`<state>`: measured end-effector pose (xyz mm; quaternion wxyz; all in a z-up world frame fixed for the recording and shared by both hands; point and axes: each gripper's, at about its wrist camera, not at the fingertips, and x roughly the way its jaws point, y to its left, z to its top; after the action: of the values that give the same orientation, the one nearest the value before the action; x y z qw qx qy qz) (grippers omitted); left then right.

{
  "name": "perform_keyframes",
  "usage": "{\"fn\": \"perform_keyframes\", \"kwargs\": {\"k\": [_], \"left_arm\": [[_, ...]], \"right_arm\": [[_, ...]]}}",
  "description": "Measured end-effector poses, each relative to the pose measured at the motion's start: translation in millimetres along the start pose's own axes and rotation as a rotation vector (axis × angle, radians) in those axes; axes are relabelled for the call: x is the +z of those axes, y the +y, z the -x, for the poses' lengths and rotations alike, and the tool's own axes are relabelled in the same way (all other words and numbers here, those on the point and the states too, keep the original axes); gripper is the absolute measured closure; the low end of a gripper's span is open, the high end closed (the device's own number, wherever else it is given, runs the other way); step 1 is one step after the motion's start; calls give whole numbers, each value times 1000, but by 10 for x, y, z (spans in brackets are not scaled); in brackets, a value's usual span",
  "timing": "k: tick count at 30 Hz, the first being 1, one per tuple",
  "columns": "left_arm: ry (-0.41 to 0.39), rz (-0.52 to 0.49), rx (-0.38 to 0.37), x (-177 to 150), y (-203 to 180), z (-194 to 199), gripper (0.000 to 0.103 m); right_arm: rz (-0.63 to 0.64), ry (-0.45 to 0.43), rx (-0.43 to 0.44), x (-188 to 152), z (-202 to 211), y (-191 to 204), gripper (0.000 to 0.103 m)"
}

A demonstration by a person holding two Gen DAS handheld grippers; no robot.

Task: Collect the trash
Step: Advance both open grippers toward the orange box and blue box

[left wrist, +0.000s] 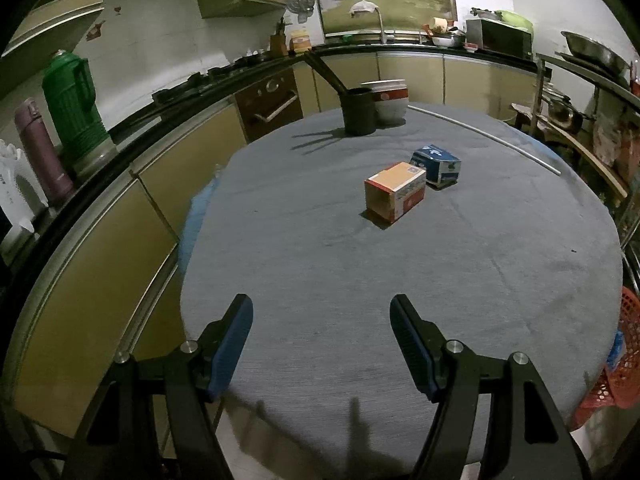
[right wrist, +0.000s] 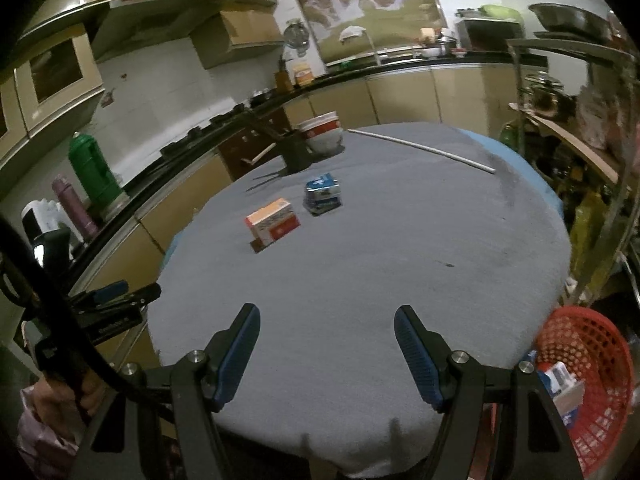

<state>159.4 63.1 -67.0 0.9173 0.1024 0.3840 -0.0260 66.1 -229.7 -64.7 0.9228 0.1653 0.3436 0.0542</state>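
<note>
An orange and white carton [left wrist: 395, 190] lies on the grey round table [left wrist: 360, 280], with a blue and white carton [left wrist: 437, 165] just behind it to the right. Both show in the right wrist view too, the orange carton [right wrist: 273, 221] and the blue carton [right wrist: 322, 193]. A red mesh basket [right wrist: 592, 372] hangs off the table's near right edge and holds a blue and white carton [right wrist: 562, 384]. My left gripper [left wrist: 321, 322] is open and empty above the near table edge. My right gripper [right wrist: 327, 332] is open and empty, also near the front edge.
A black cup with a stick [left wrist: 359, 112] and a white bowl [left wrist: 390, 100] stand at the table's far side. A thin white rod [left wrist: 488, 136] lies far right. Kitchen counter with a green flask [left wrist: 76, 112] runs left. A metal shelf rack [right wrist: 580, 128] stands right.
</note>
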Motion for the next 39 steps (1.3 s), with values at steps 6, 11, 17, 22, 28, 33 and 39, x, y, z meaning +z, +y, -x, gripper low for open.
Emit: {"fn": "perform_keyframes", "kwargs": {"k": [6, 11, 17, 22, 28, 33, 39], "left_arm": [[-2, 10, 2, -7, 82, 22, 31], [-6, 11, 6, -21, 117, 44, 31], [-5, 12, 8, -29, 132, 45, 31], [0, 11, 8, -28, 125, 30, 31], [10, -2, 6, -16, 87, -6, 31], [18, -14, 8, -18, 44, -28, 31], [31, -32, 6, -11, -37, -95, 31]], "right_arm": [[24, 3, 25, 15, -74, 172, 29], [32, 6, 37, 23, -123, 246, 29], [46, 8, 50, 22, -154, 314, 29], [36, 24, 53, 1, -209, 288, 29], [19, 29, 53, -16, -238, 243, 29], [-9, 46, 53, -40, -307, 170, 29], [-31, 59, 51, -67, -374, 94, 29]]}}
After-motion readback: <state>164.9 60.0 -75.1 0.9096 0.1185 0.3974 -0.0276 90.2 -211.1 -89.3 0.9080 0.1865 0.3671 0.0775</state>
